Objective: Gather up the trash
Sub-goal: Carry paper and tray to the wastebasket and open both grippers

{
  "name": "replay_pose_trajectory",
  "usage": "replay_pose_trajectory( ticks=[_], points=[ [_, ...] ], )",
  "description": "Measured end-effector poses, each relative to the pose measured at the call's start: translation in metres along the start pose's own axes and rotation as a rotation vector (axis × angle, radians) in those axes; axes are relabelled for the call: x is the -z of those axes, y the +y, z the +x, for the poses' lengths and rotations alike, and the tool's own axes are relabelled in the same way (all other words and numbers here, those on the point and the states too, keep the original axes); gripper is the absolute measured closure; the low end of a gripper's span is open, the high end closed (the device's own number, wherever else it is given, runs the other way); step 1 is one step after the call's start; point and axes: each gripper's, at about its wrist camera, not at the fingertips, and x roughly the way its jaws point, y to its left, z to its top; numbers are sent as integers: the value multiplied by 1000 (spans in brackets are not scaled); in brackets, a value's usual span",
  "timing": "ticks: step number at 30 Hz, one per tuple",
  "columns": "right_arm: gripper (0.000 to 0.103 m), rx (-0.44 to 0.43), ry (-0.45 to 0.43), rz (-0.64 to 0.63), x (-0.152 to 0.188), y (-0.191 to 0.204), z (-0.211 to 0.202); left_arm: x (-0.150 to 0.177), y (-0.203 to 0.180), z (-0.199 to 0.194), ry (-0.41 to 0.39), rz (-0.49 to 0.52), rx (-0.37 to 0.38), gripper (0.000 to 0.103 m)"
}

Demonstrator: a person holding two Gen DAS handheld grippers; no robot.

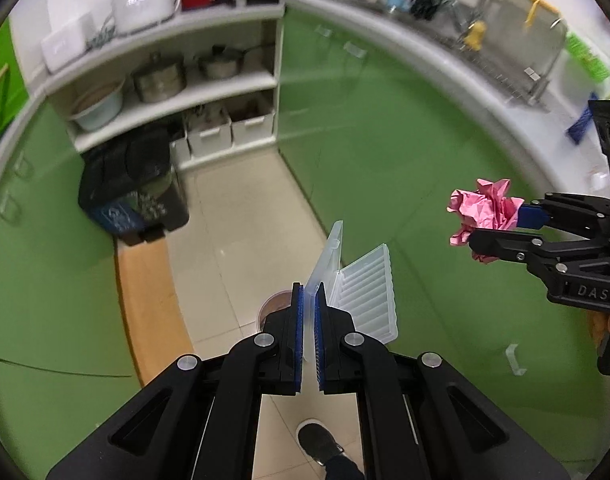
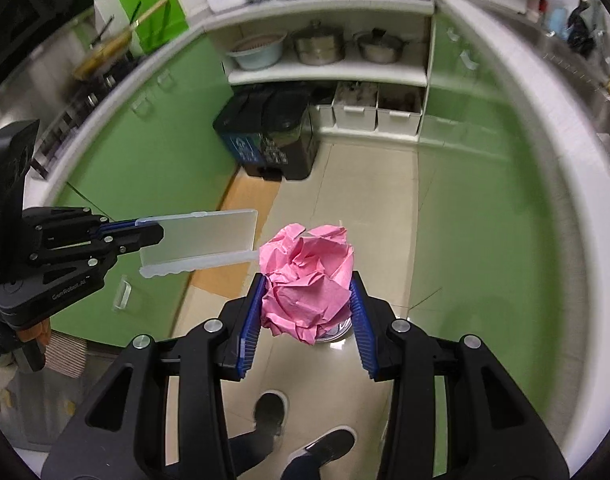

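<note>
My left gripper (image 1: 309,292) is shut on the edge of an open clear plastic box (image 1: 359,292), held in the air above the floor; the box also shows in the right wrist view (image 2: 203,242). My right gripper (image 2: 307,284) is shut on a crumpled pink paper ball (image 2: 309,280), also seen in the left wrist view (image 1: 487,212) at the right. A black multi-compartment trash bin (image 1: 133,188) stands on the floor by the shelves, ahead in both views (image 2: 271,140). A small round bin (image 1: 273,308) sits on the floor just under my left gripper.
Green cabinets line both sides of a narrow tiled kitchen aisle. Open shelves (image 2: 329,68) hold pots and white storage boxes (image 2: 377,112). A wooden board (image 1: 149,296) lies on the floor. The person's shoes (image 2: 297,428) are below. A sink counter (image 1: 485,40) runs along the right.
</note>
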Motion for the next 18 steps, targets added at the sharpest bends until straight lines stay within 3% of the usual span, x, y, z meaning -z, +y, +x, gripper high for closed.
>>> replay_pose_trajectory(
  ticks=[8, 11, 13, 14, 15, 18],
  points=[
    [62, 20, 53, 7, 59, -45, 149, 54, 23, 169, 43, -28, 6, 98],
    [62, 26, 64, 12, 73, -58, 184, 68, 29, 212, 46, -32, 8, 97],
    [62, 27, 70, 12, 78, -63, 204, 73, 32, 231, 41, -44, 14, 91],
    [62, 29, 72, 11, 81, -66, 215, 75, 35, 240, 36, -53, 4, 61],
    [62, 28, 73, 10, 83, -68, 222, 77, 38, 247, 26, -62, -7, 6],
    [62, 26, 79, 2, 87, -68, 241, 82, 46, 259, 11, -83, -2, 6]
  ],
)
